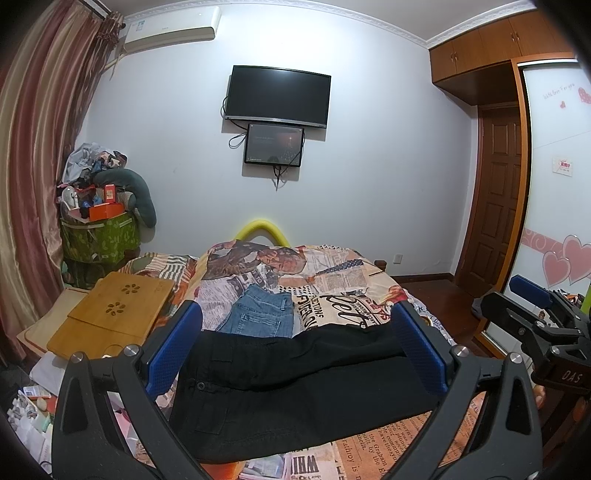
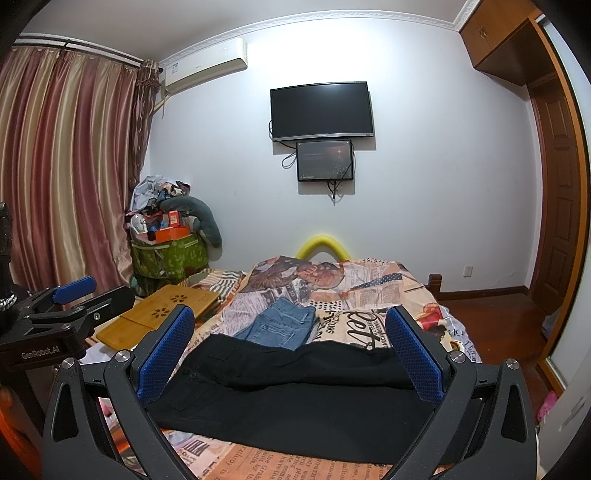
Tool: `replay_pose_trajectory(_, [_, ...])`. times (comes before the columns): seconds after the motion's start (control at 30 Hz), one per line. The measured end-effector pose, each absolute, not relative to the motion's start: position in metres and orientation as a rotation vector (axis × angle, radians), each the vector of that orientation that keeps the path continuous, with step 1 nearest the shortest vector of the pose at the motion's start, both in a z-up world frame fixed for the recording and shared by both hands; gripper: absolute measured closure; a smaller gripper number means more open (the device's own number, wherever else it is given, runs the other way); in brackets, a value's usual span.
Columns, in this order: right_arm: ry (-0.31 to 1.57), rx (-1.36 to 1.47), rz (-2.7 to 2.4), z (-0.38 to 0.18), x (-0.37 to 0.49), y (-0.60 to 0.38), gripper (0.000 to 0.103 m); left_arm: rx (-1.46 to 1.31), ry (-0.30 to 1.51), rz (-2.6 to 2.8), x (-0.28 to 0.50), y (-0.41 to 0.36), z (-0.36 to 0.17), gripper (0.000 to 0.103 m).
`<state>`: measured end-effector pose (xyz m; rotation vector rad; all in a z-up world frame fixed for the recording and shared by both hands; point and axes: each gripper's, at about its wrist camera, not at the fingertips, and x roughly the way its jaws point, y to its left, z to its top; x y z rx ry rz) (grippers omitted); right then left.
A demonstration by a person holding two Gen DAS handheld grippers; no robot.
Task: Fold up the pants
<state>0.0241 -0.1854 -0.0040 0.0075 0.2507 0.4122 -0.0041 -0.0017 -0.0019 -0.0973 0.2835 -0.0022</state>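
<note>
On the near part of the bed (image 1: 369, 446), whose cover was printed like old newspaper pages, a pair of black pants (image 1: 295, 384) lay flat and crosswise, running from the left edge toward the right, with a buttoned pocket showing on its left half. The left gripper (image 1: 295, 343) hovered over the pants with its blue-padded fingers (image 1: 177, 343) spread wide, holding nothing; whether its tips touched the cloth could not be told. The right gripper (image 2: 291, 350) hung just beside it to the right, likewise spread wide and holding nothing, its fingers (image 2: 413, 354) framing the right half of the pants (image 2: 295, 398). Just beyond the black pants, toward the middle of the bed, lay a folded pair of blue jeans (image 1: 258, 314), its near edge meeting the far edge of the pants. A wooden lap tray (image 1: 114, 314) rested on the left edge of the bed. On the far wall hung a dark television (image 1: 277, 96) with a smaller screen (image 1: 274, 144) under it, and an air conditioner (image 1: 170, 29) near the curtain (image 1: 33, 147). A green bin (image 1: 99, 236) heaped with things stood in the left corner.
</note>
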Motion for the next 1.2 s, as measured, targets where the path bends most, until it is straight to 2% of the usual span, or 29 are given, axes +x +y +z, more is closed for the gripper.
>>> replay_pose_trajectory(0.7, [0.26, 0.007, 0.399, -0.002, 0.034, -0.189, 0.0, -0.086, 0.291, -0.008, 0.006, -0.001, -0.005, 0.0])
replay_pose_trajectory(1.0, [0.28, 0.006, 0.373, -0.01, 0.065, -0.194, 0.0, -0.077, 0.328, 0.003, 0.052, 0.009, -0.005, 0.0])
replay_pose_trajectory(1.2, [0.321, -0.036, 0.345, -0.023, 0.104, -0.195, 0.0, -0.065, 0.411, 0.037, 0.111, 0.028, -0.017, 0.0])
